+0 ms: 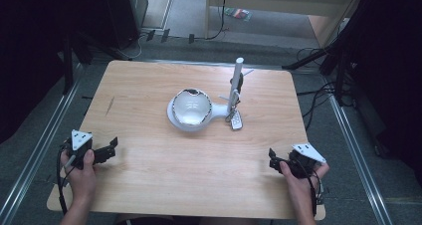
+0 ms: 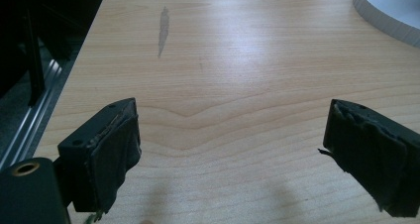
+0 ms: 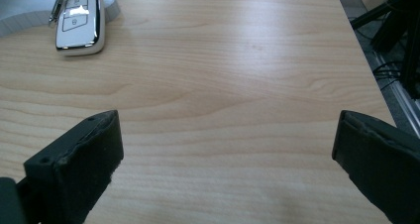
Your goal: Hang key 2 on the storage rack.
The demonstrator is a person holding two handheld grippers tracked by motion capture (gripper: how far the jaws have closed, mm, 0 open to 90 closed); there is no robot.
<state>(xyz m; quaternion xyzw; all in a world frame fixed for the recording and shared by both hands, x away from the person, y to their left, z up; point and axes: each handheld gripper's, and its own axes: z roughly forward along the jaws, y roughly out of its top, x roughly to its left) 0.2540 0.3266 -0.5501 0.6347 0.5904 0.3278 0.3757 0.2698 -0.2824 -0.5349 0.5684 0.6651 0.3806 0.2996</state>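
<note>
At the bottom corners of the high view, both grippers sit parked near the table's [image 1: 149,185] front edge, the left gripper [image 1: 110,148] at lower left and the right gripper [image 1: 273,158] at lower right, each with its jaws spread wide and nothing between them. So as far as I can tell nothing has been started yet. The nearest thing to work with is the white car key fob [image 3: 79,21], lying flat at the upper left of the right gripper view, well ahead of those jaws. In the high view it sits just right of centre, at the foot of the white lamp-like stand [image 1: 199,108] with its round dish and upright post. Everything's still to do: reach, close on the fob, move it.
</note>
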